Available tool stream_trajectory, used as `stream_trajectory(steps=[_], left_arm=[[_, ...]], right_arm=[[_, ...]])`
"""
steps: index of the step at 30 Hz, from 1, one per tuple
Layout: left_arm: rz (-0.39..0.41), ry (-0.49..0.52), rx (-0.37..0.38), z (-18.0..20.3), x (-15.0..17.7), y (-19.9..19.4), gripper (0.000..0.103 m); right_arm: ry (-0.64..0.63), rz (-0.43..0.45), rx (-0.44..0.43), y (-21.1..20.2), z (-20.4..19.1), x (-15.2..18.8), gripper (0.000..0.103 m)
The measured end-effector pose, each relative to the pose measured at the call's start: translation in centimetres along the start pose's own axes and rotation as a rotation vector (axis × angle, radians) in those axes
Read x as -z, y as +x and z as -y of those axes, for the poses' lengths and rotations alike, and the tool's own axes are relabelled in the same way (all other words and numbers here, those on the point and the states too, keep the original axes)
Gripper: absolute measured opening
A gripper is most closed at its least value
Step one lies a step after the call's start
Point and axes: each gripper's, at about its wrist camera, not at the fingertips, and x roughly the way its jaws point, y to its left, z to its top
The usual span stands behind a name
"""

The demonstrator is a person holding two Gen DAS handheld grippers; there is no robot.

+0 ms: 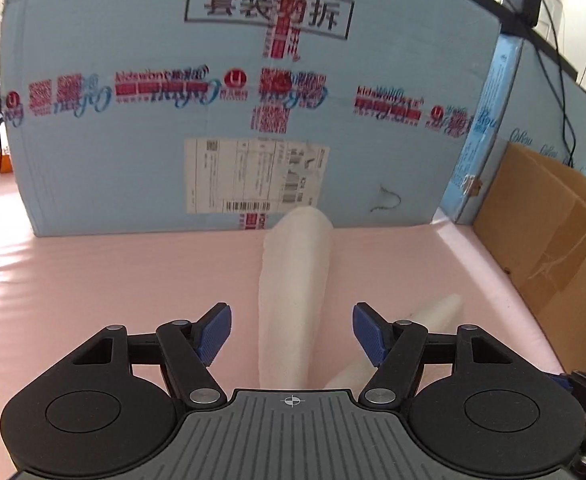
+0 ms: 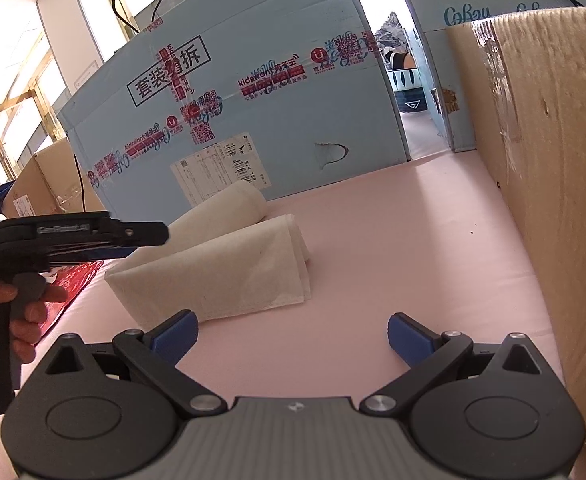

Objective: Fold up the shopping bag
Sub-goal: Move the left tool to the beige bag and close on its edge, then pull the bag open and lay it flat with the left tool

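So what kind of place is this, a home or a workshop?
Probably a makeshift recording corner in an office or storeroom: a pink padded tabletop walled by a taped pale blue shipping carton and a brown cardboard box.

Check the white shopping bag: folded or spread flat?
Folded. The white shopping bag lies on the pink table as a compact rectangle with stacked layers at its right edge.

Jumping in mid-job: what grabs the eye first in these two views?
The big pale blue carton with red printed tape fills the background. In front of it, on the pink sheet, lies the folded off-white shopping bag. A brown cardboard box walls off the right edge.
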Motion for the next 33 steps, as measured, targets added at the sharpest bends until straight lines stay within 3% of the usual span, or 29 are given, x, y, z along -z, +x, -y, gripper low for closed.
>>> stream_trajectory(steps=[2, 3, 4, 6, 14, 20, 22, 24, 30, 32, 33], left_arm=[[0.016, 0.048, -0.022, 0.5, 0.8, 0.4, 0.052], [0.040, 0.087, -0.048, 0.8, 1.4, 0.4, 0.031], [0.055, 0.096, -0.059, 0.7, 1.9, 0.3, 0.020], [0.092, 0.081, -0.060, 0.1, 2.5, -0.4, 0.013], [0.381, 0.148, -0.206, -1.9, 3.5, -9.6, 0.009], [0.548, 0.377, -0.392, -1.0, 3.7, -16.9, 0.009], [0.535, 0.456, -0.399, -0.1, 3.4, -17.1, 0.009], [0.476, 0.499, -0.357, 0.9, 3.6, -16.0, 0.010], [0.245, 0.552, -0.194, 4.6, 6.2, -7.2, 0.014], [0.199, 0.543, -0.127, 5.1, 6.8, -5.7, 0.022], [0.183, 0.534, -0.077, 5.4, 7.0, -5.3, 0.032]], right_arm=[[0.004, -0.002, -0.004, 0.0, 0.1, 0.0, 0.103], [0.006, -0.004, -0.008, 0.0, 0.1, 0.0, 0.103], [0.007, -0.006, -0.010, 0.0, 0.1, 0.0, 0.103], [0.008, -0.007, -0.014, 0.0, 0.1, 0.0, 0.103], [0.014, -0.002, -0.018, 0.1, 0.2, 0.1, 0.103], [0.017, 0.005, -0.016, 0.2, 0.2, 0.2, 0.103], [0.016, 0.007, -0.015, 0.2, 0.2, 0.3, 0.103], [0.016, 0.009, -0.014, 0.2, 0.1, 0.3, 0.103], [0.018, 0.009, -0.015, 0.2, 0.1, 0.4, 0.103], [0.024, 0.009, -0.019, 0.2, 0.2, 0.3, 0.103], [0.026, 0.008, -0.020, 0.2, 0.2, 0.3, 0.103]])
